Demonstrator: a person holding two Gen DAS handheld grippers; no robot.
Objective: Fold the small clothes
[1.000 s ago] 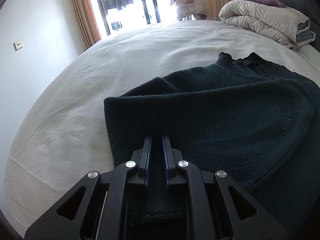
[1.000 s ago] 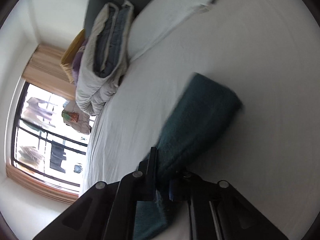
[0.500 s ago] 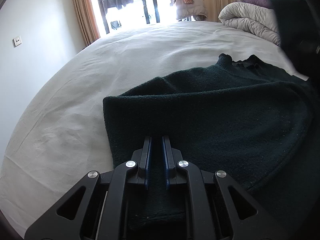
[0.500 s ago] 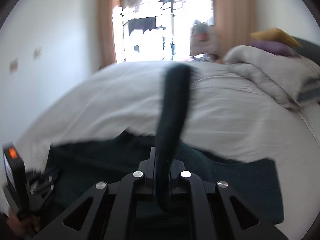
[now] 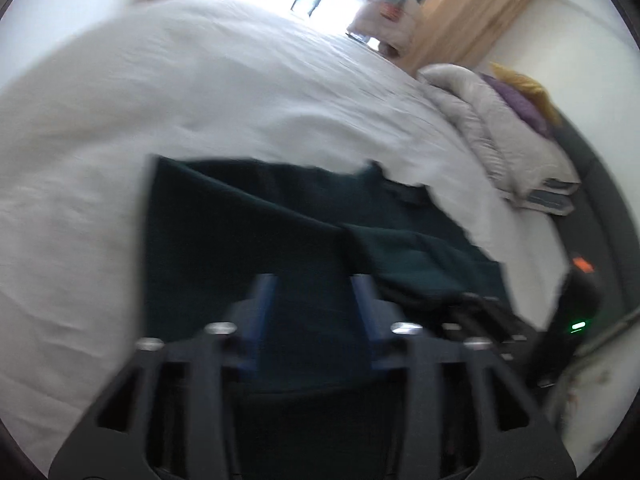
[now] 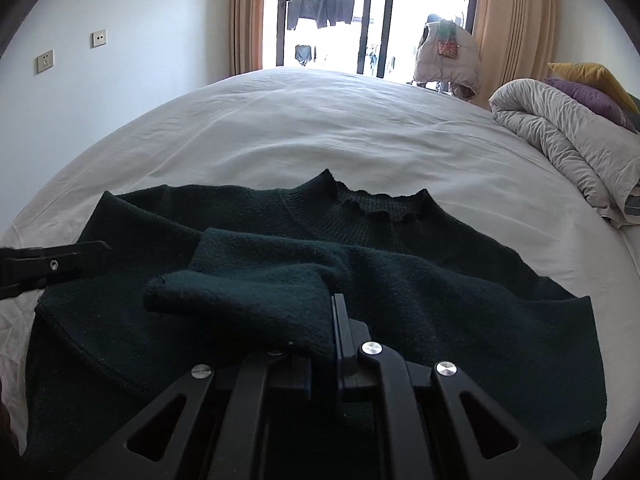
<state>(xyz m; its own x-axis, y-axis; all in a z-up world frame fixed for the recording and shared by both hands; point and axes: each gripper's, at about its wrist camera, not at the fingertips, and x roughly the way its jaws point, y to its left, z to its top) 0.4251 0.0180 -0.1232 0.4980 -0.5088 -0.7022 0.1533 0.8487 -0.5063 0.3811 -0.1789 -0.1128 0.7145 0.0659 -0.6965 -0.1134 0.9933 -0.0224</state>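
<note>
A: Where's the sweater (image 6: 420,280)?

B: Dark green knit, flat on the white bed sheet (image 6: 320,128), collar (image 6: 376,204) pointing at the balcony door (image 6: 332,12). You've got one sleeve (image 6: 256,300) folded across the body, cuff end toward your left side.

A: Right gripper (image 6: 322,336)?

B: Your right gripper is clamped on that sleeve. The jaws are nearly together, and knit is bunched over the left finger and pinched against the right one. It sits low over the front of the sweater.

A: Left gripper (image 5: 316,300)?

B: Your left one's jaws are opening right now, with the blue pads (image 5: 262,300) already well apart. Sweater fabric shows between and below them, but the pads aren't pressing it. The frame is motion-blurred, so I can't tell if the tips touch the cloth. In the right wrist view its fingertips poke in at the left edge (image 6: 80,254), over the sweater's left shoulder area.

A: Anything else around?

B: A rolled grey duvet (image 6: 560,136) is at the right side of the bed, with purple (image 6: 588,96) and yellow (image 6: 592,74) cushions behind it. There are tan curtains (image 6: 508,20) beside the door, and two wall sockets (image 6: 46,62) on the left wall.
</note>
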